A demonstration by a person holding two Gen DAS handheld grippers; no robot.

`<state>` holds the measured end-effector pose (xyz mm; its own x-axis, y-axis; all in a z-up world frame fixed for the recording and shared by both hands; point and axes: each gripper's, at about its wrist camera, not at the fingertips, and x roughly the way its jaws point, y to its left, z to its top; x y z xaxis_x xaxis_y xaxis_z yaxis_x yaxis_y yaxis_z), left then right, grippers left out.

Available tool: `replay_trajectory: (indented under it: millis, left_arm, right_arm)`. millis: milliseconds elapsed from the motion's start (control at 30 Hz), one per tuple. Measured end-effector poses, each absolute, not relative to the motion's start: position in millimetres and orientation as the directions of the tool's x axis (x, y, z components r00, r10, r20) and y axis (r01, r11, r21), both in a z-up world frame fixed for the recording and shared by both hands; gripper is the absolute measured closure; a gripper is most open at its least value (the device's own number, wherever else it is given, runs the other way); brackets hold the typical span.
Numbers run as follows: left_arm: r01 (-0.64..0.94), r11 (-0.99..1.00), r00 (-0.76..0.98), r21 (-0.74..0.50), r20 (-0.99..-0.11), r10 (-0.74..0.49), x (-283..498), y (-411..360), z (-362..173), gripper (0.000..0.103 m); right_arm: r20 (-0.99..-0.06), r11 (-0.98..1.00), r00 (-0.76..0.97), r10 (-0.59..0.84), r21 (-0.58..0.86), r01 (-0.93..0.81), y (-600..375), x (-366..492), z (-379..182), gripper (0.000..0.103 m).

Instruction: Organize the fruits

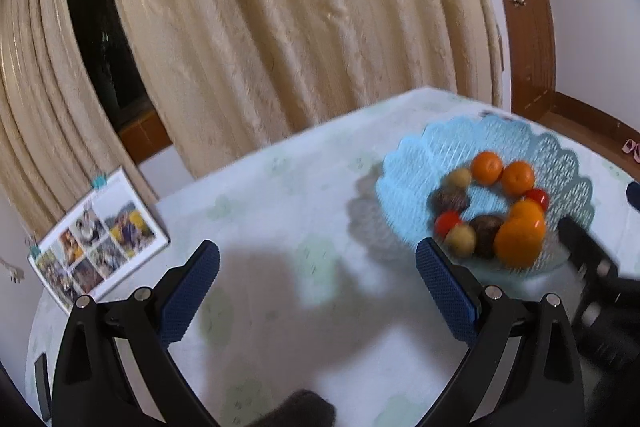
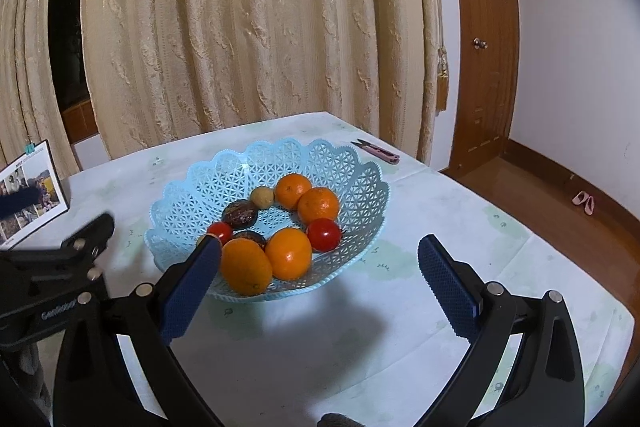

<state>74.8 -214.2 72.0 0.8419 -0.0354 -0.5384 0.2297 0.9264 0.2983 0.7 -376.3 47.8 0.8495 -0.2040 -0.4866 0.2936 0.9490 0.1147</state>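
Left gripper (image 1: 318,281): blue-padded jaws spread wide, nothing between them, hovering over the pale patterned tablecloth (image 1: 280,195). Light-blue lattice plastic fruit basket (image 1: 416,163) sits ahead-right of it, near its right pad.

Right gripper (image 2: 320,277): jaws also wide apart, empty. Basket directly ahead; left pad overlaps the basket's near rim beside an orange (image 2: 245,266). Contact can't be told.

Soft, even daylight with diffuse shadows on the tablecloth (image 2: 440,211); left wrist view motion-blurred, right wrist view sharp, both bowed and vignetted at fisheye edges.
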Motion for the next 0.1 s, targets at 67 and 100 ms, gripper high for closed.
replay_trajectory:
  millis: [67,100]
  left_arm:
    - [0.217,0.935,0.820,0.281,-0.572,-0.018,74.5,-198.5,66.8,0.005]
    - [0.213,0.938,0.809,0.272,-0.588,-0.013,73.1,-189.7,63.6,0.005]
  right_arm:
    - [-0.487,0.954,0.854,-0.181,0.125,0.274,-375.4,0.5,47.6,0.003]
    - [-0.487,0.957,0.857,-0.169,0.127,0.261,-374.1,0.3,47.5,0.003]
